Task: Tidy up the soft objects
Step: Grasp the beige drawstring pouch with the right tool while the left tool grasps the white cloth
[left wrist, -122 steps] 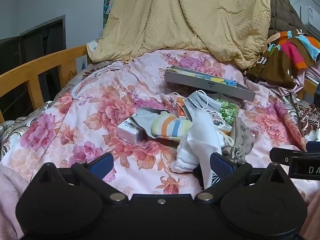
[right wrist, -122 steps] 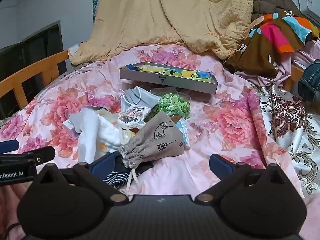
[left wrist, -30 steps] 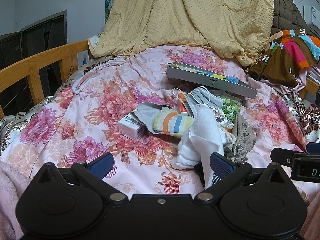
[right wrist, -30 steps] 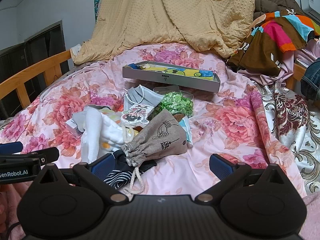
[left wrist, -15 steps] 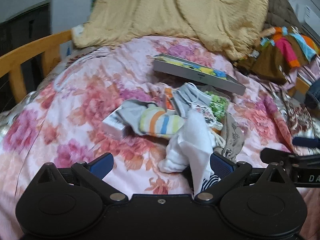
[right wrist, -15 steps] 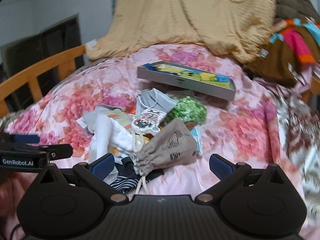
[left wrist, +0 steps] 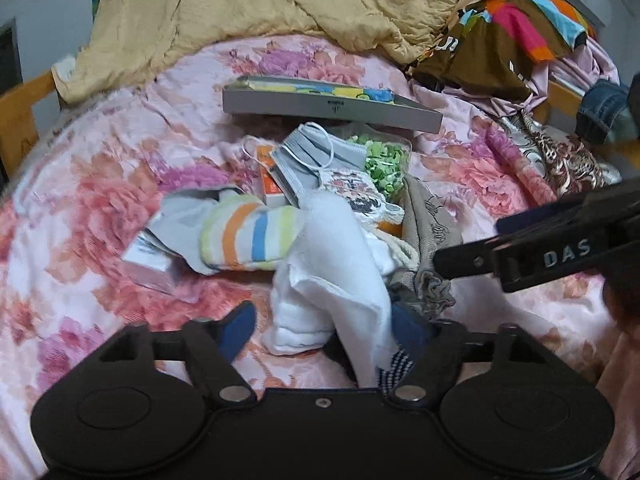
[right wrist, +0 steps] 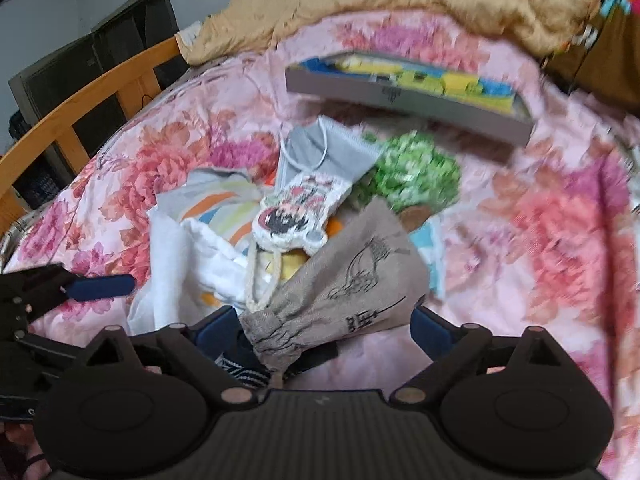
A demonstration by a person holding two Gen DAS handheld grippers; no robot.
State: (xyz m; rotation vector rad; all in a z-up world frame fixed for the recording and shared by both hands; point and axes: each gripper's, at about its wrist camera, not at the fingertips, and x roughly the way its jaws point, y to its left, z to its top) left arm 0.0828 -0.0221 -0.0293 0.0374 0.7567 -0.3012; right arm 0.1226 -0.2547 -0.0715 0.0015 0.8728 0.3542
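A heap of soft things lies on the floral bedspread [left wrist: 100,200]. My left gripper [left wrist: 322,332] is just above its near edge, jaws closing, with the folded white cloth [left wrist: 332,280] between the fingers but not pinched. Left of the cloth lies a striped sock [left wrist: 248,236], and a grey face mask [left wrist: 312,156] is behind it. My right gripper [right wrist: 322,328] straddles the grey-brown drawstring pouch [right wrist: 352,280], jaws also closing, with no clear squeeze on it. A dark striped sock [right wrist: 240,368] peeks out under the pouch. A cartoon-print pouch [right wrist: 296,212] rests on top.
A shallow grey box [left wrist: 328,108] with colourful contents lies beyond the heap, and a bag of green bits [right wrist: 412,176] sits beside the mask. A small carton [left wrist: 148,264] lies at the left. A tan blanket [left wrist: 280,0], piled clothes [left wrist: 512,32] and a wooden bed rail [right wrist: 80,104] border the bed.
Both grippers have moved forward and tipped down onto the heap. Their jaws have narrowed, the left more than the right. White cloth and pouch now lie between the fingers.
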